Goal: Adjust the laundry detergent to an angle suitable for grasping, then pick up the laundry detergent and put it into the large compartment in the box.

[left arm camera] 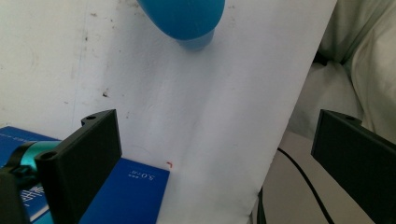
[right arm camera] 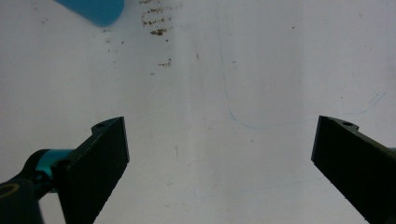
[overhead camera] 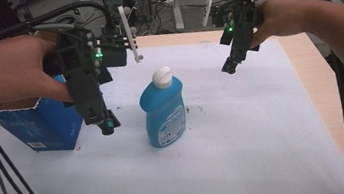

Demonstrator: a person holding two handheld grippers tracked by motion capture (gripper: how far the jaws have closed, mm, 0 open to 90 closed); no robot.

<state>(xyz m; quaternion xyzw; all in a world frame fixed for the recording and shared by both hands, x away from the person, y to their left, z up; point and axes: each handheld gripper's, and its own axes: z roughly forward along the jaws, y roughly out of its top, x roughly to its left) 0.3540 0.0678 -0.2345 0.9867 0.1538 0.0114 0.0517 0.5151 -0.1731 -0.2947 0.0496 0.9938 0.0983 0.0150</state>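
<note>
Blue plastic bottle (overhead camera: 163,109) with a white cap (overhead camera: 162,77) and a printed label stands upright near the middle of the white-covered desk (overhead camera: 245,132). Left of the bottle sits an open blue carton (overhead camera: 37,122), well apart from it. Left gripper (overhead camera: 105,123) hangs above the desk between carton and bottle, jaws spread, holding nothing. Right gripper (overhead camera: 229,67) hovers to the bottle's right, farther back, jaws likewise spread and empty. Brown specks mark the sheet beside the bottle's base.

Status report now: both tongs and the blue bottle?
Left tongs open, empty. Right tongs open, empty. Blue bottle upright between them, untouched. Blue box under left hand.
</note>
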